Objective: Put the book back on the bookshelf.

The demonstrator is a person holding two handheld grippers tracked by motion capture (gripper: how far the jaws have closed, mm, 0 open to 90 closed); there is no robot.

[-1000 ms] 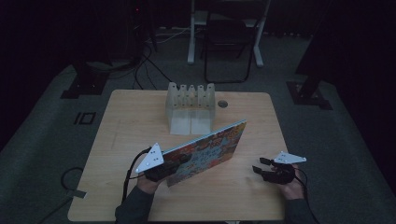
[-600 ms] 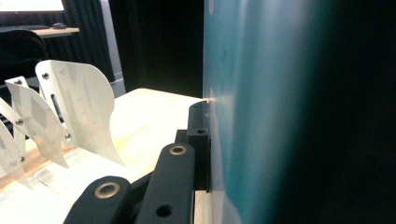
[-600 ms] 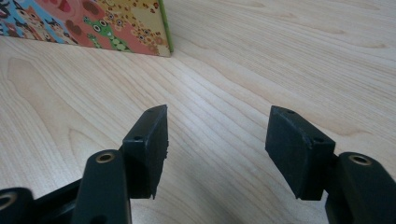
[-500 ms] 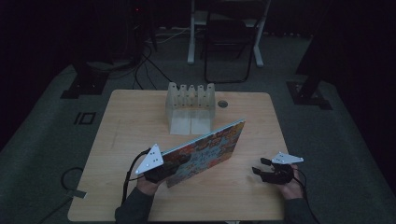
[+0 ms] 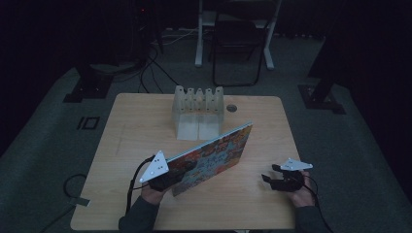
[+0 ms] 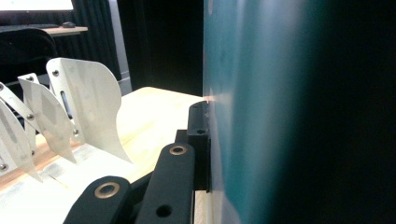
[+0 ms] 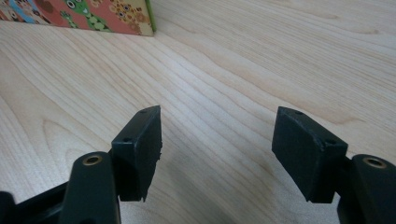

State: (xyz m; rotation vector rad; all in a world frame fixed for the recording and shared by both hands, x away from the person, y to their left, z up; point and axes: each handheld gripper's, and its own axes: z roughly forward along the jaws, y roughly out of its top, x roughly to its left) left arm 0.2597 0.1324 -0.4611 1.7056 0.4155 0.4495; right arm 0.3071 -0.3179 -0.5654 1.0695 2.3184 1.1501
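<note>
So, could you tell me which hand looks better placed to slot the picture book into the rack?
Probably the left. The left gripper is already shut on the picture book, held on edge and angled toward the rack. The right gripper sits apart with nothing between its jaws, which have just been opening.

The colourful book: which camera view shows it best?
The high view: the colourful book appears whole, tilted on the table. The left gripper view gives a blurred teal surface, the right gripper view one corner of its cover.
</note>
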